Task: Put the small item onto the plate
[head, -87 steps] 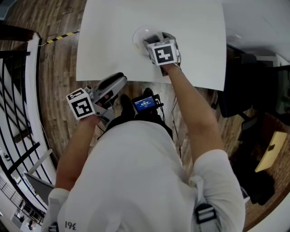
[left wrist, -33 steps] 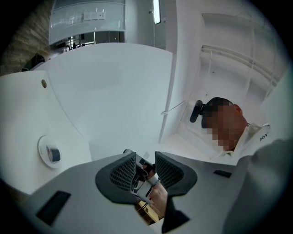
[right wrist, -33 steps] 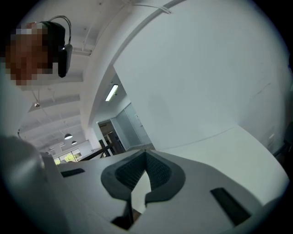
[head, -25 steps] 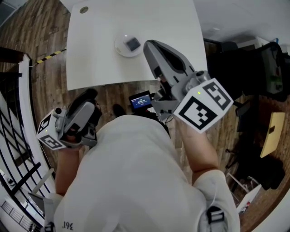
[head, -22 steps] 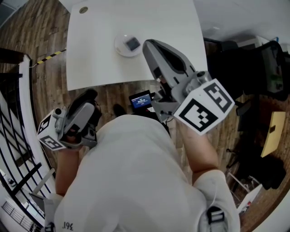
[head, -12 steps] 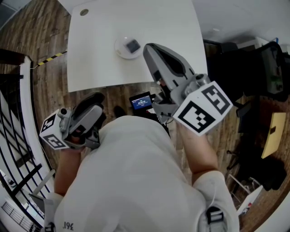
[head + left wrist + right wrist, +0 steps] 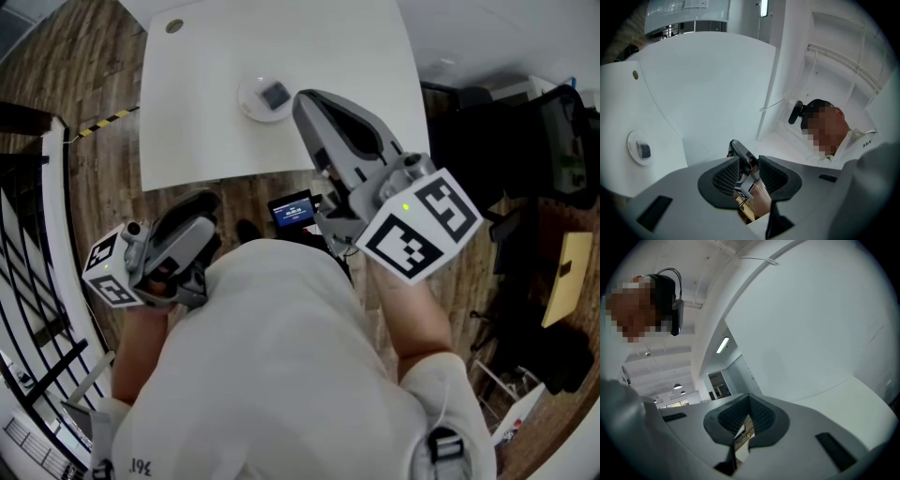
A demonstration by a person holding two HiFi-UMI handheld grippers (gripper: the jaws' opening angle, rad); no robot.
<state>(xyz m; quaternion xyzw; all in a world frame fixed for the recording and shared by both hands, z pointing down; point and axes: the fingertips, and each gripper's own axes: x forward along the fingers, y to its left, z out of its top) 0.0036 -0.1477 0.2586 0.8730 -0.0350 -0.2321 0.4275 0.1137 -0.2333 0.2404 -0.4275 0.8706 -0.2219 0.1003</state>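
1 item (image 7: 275,94) lies on the 1 plate (image 7: 251,106), seen just left of the right gripper's (image 7: 303,99) tip, its jaws clenched on nothing. The left gripper (image 7: 201,201), jaws parted and bare, hangs short of the 1 table's (image 7: 356,56) near edge, the plate ahead; broad tabletop lies beyond.

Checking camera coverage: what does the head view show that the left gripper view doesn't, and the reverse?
Head view only: the blue-screened device. Left gripper view only: the head camera, and that the left gripper is open and empty. Both: the table, the plate with the small item on it, the right gripper.
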